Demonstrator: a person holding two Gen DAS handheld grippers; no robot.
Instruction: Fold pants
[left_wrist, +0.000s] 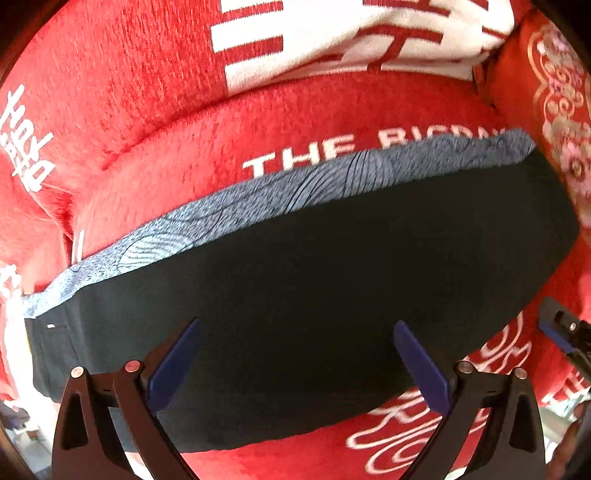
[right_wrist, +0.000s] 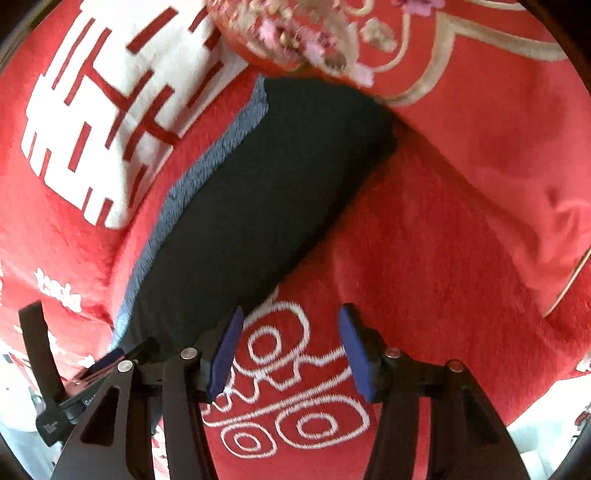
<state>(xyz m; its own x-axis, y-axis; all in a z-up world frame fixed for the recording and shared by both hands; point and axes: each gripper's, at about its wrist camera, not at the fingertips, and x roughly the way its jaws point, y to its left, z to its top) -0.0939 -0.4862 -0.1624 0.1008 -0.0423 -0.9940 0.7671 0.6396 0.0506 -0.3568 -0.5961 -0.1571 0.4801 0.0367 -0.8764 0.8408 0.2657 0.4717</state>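
The dark pants lie folded in a long flat band on the red blanket, with a blue-grey patterned strip showing along the far edge. My left gripper is open and empty, hovering just above the near edge of the pants. In the right wrist view the pants run diagonally up from the lower left. My right gripper is open and empty, over bare blanket just right of the pants' end. Its tip shows in the left wrist view.
A red plush blanket with white lettering and patterns covers the surface. A red embroidered cushion lies beyond the far end of the pants. The blanket's near edge drops off at lower right.
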